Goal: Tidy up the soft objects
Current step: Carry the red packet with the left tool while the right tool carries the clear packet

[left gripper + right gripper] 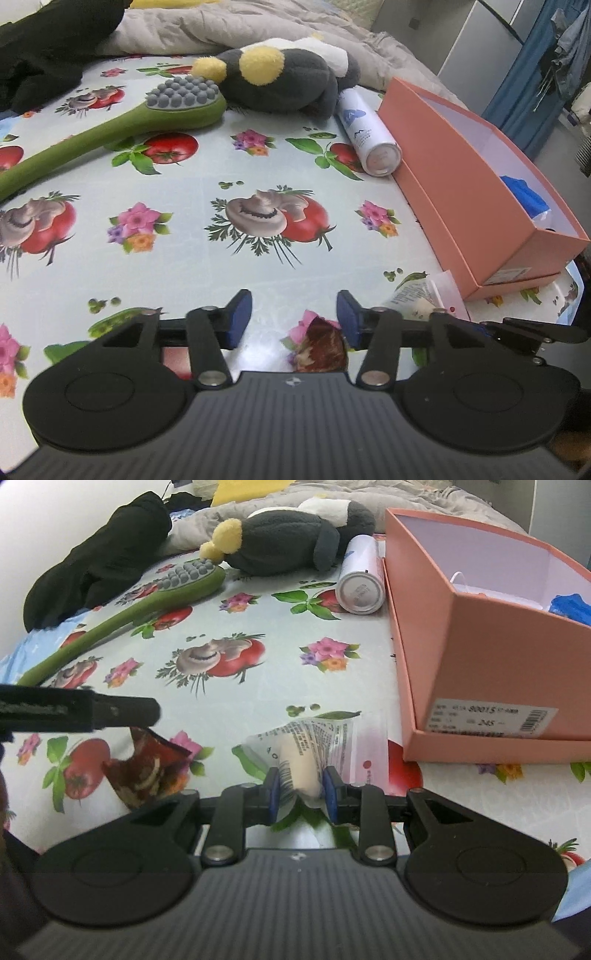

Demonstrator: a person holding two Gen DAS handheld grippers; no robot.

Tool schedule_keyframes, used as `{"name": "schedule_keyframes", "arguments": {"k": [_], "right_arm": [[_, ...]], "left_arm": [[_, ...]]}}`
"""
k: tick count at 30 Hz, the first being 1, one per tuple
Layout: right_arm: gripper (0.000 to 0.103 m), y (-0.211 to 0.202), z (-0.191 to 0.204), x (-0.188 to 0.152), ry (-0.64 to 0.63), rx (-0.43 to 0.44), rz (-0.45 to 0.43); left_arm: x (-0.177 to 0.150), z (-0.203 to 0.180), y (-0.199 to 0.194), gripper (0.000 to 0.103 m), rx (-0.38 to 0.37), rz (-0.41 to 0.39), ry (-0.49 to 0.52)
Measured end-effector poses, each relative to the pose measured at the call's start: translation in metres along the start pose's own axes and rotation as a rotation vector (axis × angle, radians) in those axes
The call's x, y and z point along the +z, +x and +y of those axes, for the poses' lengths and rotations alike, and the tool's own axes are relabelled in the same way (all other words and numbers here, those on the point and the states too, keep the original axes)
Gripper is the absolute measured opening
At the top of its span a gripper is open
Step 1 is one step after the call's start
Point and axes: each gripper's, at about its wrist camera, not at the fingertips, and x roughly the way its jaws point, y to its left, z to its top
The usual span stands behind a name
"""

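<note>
Item: clear packet [306, 753], printed film around a pale soft roll. It lies at the near edge of the patterned tablecloth [258, 701], just beside the front corner of the pink box [480, 657]. The right gripper [301, 794] has its blue pads pressed on the packet's near end, jaws narrowed onto it, film bunching between them.

Item: brown-red wrapper [147, 768]. It sits crumpled to the left of the packet, near the left gripper [293, 319], whose jaws stand partly apart with nothing between them (in the left wrist view the wrapper peeks out low, just inside the right-hand pad, not clamped).

Item: pink box, open-topped, with a blue soft thing [570, 607] already in it; judged the likely place for the packet.

Handling note, as judgement: the grip is on the roll's end only, so the free film may sag or slide. Lift clear of the box's front wall before crossing over it, keep the hold steady, and let go only once the packet is inside the rim. The left gripper should close on the wrapper's raised fold, not flat against the cloth.

Further out: white cylinder [360, 579] lying against the box's far side; green massage brush [155, 598]; grey and yellow plush toy [288, 542]; black garment [99, 557].
</note>
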Motion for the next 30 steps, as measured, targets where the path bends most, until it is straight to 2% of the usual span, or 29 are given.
{"name": "schedule_keyframes", "arguments": {"k": [7, 15, 16, 18, 20, 30], "right_arm": [[0.029, -0.005, 0.000, -0.004, -0.015, -0.008, -0.003], [0.029, -0.012, -0.004, -0.014, -0.023, -0.012, 0.005], [0.029, -0.012, -0.003, -0.015, -0.024, -0.013, 0.005], [0.029, -0.013, -0.003, -0.016, -0.026, -0.012, 0.004], [0.029, -0.013, -0.003, -0.016, -0.019, -0.009, 0.004], [0.029, -0.023, -0.012, -0.011, 0.034, 0.015, -0.009]], "left_arm": [[-0.018, -0.002, -0.007, 0.065, -0.042, 0.012, 0.009], [-0.031, -0.011, 0.002, 0.066, -0.012, 0.008, 0.054], [-0.032, -0.011, 0.003, 0.065, -0.012, 0.010, 0.053], [-0.033, -0.012, 0.007, 0.055, -0.001, 0.016, 0.059], [-0.034, -0.014, 0.009, 0.039, 0.014, 0.012, 0.065], [-0.024, -0.020, -0.002, 0.036, 0.018, 0.006, 0.038]]}}
